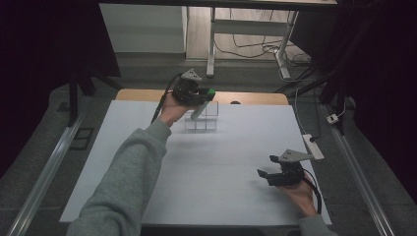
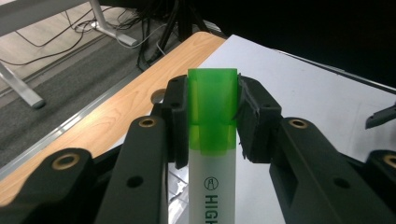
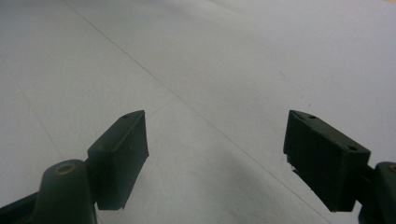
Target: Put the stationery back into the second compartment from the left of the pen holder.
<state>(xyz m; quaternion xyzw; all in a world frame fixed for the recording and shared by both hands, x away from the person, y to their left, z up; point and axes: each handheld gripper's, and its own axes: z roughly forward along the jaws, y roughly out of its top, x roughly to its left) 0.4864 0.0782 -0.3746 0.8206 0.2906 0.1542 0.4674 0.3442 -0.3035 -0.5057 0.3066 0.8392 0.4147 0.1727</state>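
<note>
The left hand-held gripper (image 1: 204,93) is raised at the far side of the desk (image 1: 216,167), clamped on a highlighter (image 2: 213,140) — its jaws press the green cap from both sides, as the left gripper view shows, with the white barrel (printed "HIGH…") running back between the jaw arms toward the camera. In the high view the highlighter (image 1: 201,105) hangs slanted down from the jaws, its lower end over or inside a clear plastic rack (image 1: 202,118) that stands on the white desk top; whether it touches the rack I cannot tell. The grey sleeve (image 1: 128,172) reaches across the desk to that gripper.

The right hand-held gripper (image 1: 268,173) sits low at the near right of the desk, well apart from the highlighter — its jaws are spread wide with only bare white surface between them in the right gripper view (image 3: 215,158).
</note>
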